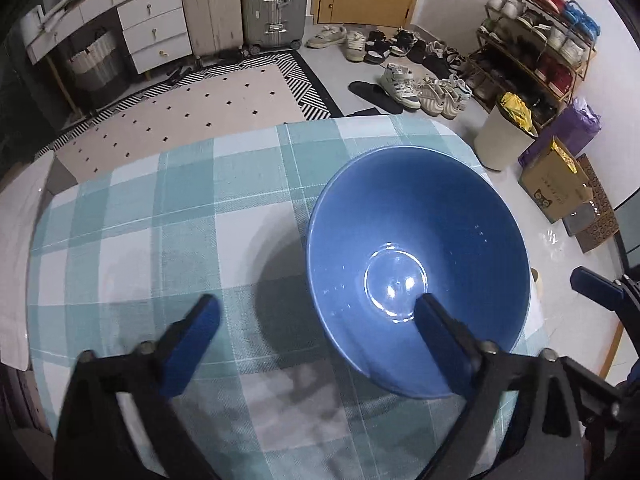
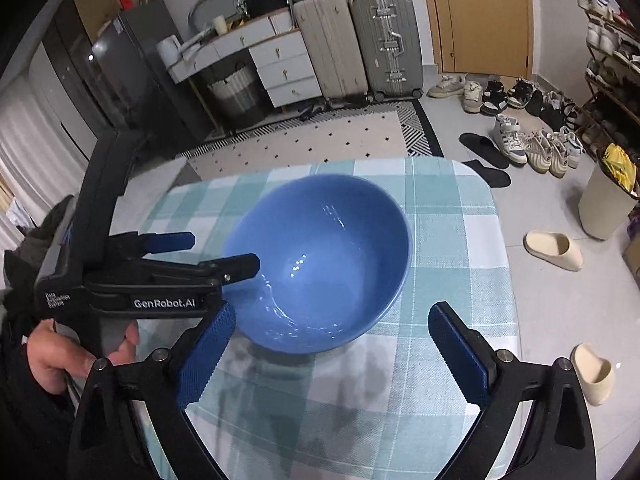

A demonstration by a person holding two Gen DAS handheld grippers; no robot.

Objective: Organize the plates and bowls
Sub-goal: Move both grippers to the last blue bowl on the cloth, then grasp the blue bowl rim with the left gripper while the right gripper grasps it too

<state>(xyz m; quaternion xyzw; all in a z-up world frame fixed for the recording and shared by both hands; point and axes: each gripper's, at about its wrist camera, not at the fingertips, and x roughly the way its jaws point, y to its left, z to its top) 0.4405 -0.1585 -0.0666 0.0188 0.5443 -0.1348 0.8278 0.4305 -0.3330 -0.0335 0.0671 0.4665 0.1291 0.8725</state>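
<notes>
My left tongs straddle the rim of a bowl

My left gripper (image 1: 316, 320) is spread wide, one blue pad (image 1: 436, 344) inside the glossy blue ceramic bowl (image 1: 420, 248), the other out over the teal-and-white checked tablecloth (image 1: 160, 220); my right gripper (image 2: 332, 348) gapes apart too, hovering near the bowl's near side, touching nothing

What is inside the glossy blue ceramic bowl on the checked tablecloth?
The blue ceramic bowl holds no food or dishes. One finger of the left gripper reaches inside its near wall. That finger covers a strip of the wall, and the bowl covers the checked tablecloth beneath.
</notes>
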